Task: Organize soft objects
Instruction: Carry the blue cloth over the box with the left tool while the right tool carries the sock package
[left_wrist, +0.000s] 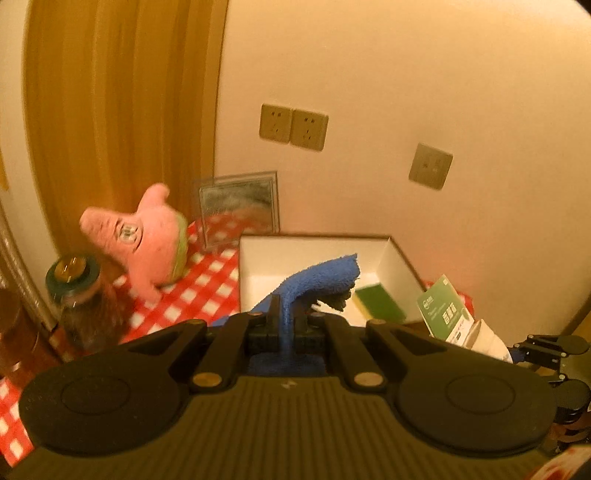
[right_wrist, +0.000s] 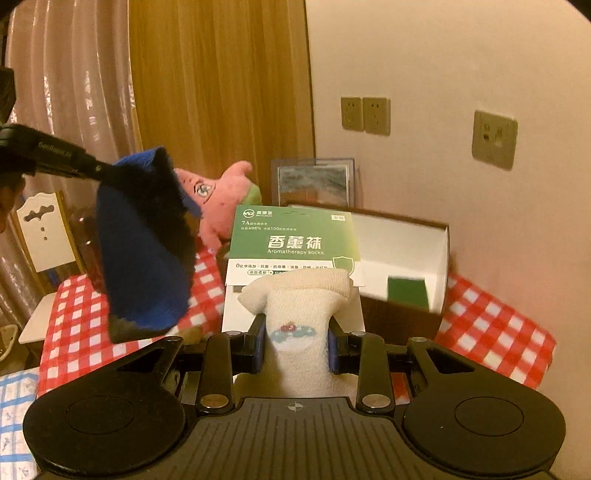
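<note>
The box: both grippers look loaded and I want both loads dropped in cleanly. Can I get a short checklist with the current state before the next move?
1. Left gripper grips the blue towel: ok, shut on it.
2. Right gripper grips the socks: ok, shut on them, with their card attached.
3. Box open: ok, no lid on it.
4. Room inside: ok; only a green sponge lies at one end.
5. Towel clear of the box rim: cannot tell; it hangs low.
6. Plush out of the way: ok, beside the box.
</note>
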